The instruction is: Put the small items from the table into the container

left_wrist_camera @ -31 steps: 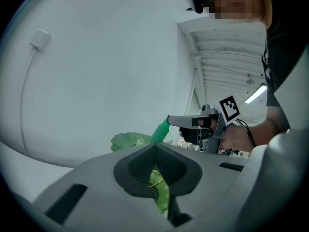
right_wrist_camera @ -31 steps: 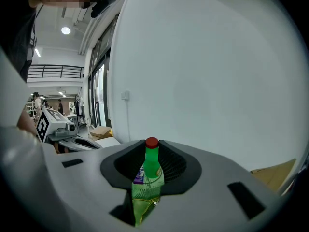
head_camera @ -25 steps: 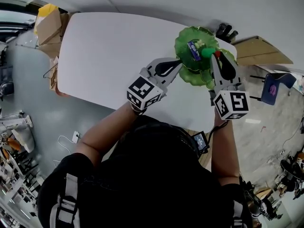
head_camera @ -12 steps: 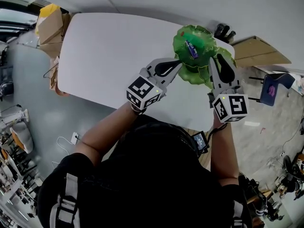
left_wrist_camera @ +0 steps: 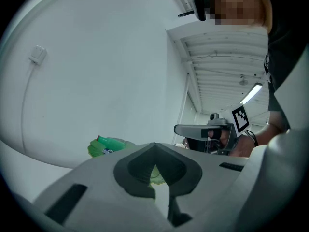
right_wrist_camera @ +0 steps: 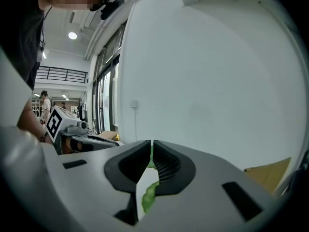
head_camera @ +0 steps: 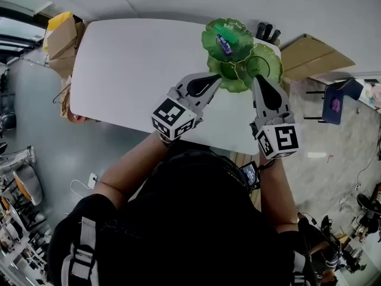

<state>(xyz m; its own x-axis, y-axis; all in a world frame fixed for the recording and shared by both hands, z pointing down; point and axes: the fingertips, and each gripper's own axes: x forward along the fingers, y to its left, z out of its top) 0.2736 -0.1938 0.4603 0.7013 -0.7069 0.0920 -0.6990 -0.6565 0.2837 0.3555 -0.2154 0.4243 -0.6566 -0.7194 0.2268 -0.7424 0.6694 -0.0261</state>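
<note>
A green see-through container (head_camera: 266,63) with three leaf-shaped lobes sits at the far right corner of the white table (head_camera: 137,70). In its far lobe lie a small blue-labelled item (head_camera: 224,44) and a green bottle (head_camera: 226,28). My left gripper (head_camera: 220,80) is shut on the near left rim. My right gripper (head_camera: 255,80) is shut on the near right lobe. In the left gripper view the green rim (left_wrist_camera: 157,174) shows between the closed jaws of the left gripper (left_wrist_camera: 155,151). In the right gripper view a green edge (right_wrist_camera: 147,197) is pinched by the right gripper (right_wrist_camera: 150,146).
Cardboard boxes (head_camera: 59,31) stand off the table's left end. A flat cardboard sheet (head_camera: 315,55) and a blue chair (head_camera: 334,103) are to the right. A dark object (head_camera: 266,31) sits just behind the container. The table edge runs close to the container.
The right gripper dropped a green, red-capped item into the container, then closed on its rim. Container and both grippers have shifted left and farther away in view.
</note>
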